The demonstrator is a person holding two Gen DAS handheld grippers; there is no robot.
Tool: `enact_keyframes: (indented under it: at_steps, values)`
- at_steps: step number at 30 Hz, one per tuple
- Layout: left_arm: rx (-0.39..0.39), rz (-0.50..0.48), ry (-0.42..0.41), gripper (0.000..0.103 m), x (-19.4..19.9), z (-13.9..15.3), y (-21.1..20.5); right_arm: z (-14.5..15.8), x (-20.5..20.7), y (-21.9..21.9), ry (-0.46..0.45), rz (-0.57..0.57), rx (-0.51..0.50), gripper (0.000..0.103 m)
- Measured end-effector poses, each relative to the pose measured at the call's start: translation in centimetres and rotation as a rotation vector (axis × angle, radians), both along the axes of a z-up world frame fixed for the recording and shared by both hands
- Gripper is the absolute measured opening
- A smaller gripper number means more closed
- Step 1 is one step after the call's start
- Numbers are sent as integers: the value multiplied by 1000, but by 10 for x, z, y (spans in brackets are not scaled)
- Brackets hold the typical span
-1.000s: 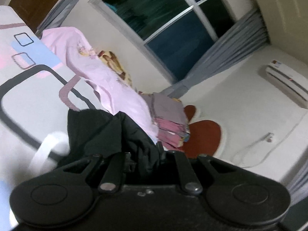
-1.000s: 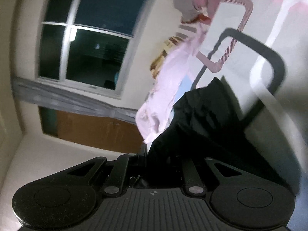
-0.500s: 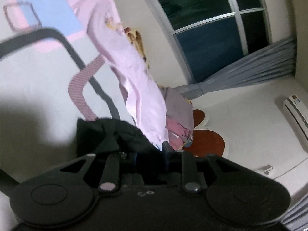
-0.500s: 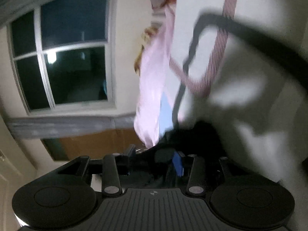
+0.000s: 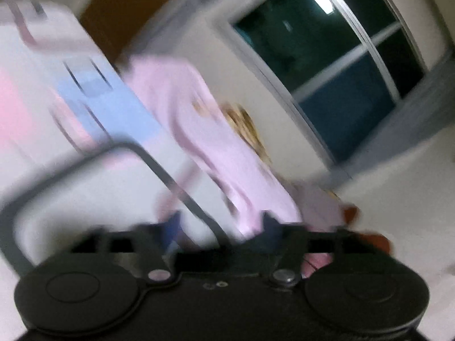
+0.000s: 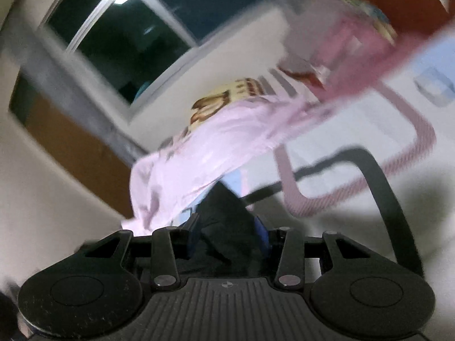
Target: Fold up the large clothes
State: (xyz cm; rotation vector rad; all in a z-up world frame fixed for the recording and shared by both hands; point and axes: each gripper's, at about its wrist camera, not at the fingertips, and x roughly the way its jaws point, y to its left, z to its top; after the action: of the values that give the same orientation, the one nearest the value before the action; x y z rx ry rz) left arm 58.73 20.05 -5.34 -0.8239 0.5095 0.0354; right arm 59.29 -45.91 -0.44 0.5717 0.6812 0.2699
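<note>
Left gripper (image 5: 220, 227): tilted over the patterned bedsheet (image 5: 85, 187), fingers spread wide, nothing between them
Right gripper (image 6: 227, 230): parted, black garment (image 6: 224, 221) between its fingers, contact unclear
Pink garment (image 6: 204, 153): lay beyond, on the bedsheet

Motion blur smears the whole left wrist view, the pale pink crumpled garment (image 5: 216, 153) included. The right tongs (image 6: 227, 228) hide the near part of the black fabric garment (image 6: 224, 216).

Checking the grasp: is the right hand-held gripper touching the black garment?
Touching. The right wrist view shows the black garment bunched between the right hand-held gripper fingers.
</note>
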Motion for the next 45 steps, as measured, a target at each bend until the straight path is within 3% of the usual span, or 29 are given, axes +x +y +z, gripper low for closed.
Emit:
enact_keyframes:
  at_steps: [2,4,7,9,10,12,13,14,17,21,24,27,29,32,33,35,36,38,41,44,45]
  values:
    - [13,-22,-57,68,-9,11,2,-1,8,28,-25,41,-63,42]
    - [143,-167,-49,42,-3,23,-31,-6,17,58,-35,86,-103,42]
    - [455,-458,-32,42,7,30,-135,-7,28,126,-101,234,-94,42]
    - [654,-550,-54,46,13,26,-199,-10,28,171,-153,309,-147,42]
    - [698,-571,-46,47,20,22,-217,-16,33,191,-134,330,-190,42]
    - [752,-577,12,47,40,7,-240,-41,48,228,-87,326,-375,42]
    - [769,-568,61,47,52,-5,-245,-57,53,240,-77,305,-470,42]
    - [758,-564,82,48,59,-16,-245,-71,56,241,-71,305,-466,46]
    - [694,-547,97,48,65,-34,-239,-96,65,225,-61,301,-342,48]
    - [606,-511,46,49,59,-57,-224,-114,66,206,-130,277,-212,48]
    - [604,-510,46,49,68,-61,-226,-123,74,208,-152,253,-204,48]
    - [620,-526,76,49,65,-58,-227,-108,73,212,-114,276,-283,48]
    - [600,-501,111,51,50,-39,-223,-79,47,198,-130,248,-372,48]
    - [548,-483,-1,66,-5,-4,-222,-49,-1,178,-170,238,-435,51]
    - [557,-489,-26,75,-22,3,-230,-45,-11,179,-178,251,-454,51]
    - [626,-537,-53,76,-47,5,-255,-45,-26,188,-185,278,-509,52]
    - [697,-557,-42,76,-53,-1,-270,-52,-26,194,-168,273,-538,52]
    - [800,-574,18,74,-54,-24,-287,-79,-15,199,-52,236,-589,56]
    - [768,-578,52,75,-50,-36,-283,-105,-14,191,-55,195,-524,62]
    - [764,-590,47,72,-62,-21,-271,-88,-21,187,-15,175,-500,62]
    - [775,-577,25,77,-75,-16,-262,-79,-31,175,-20,151,-451,62]
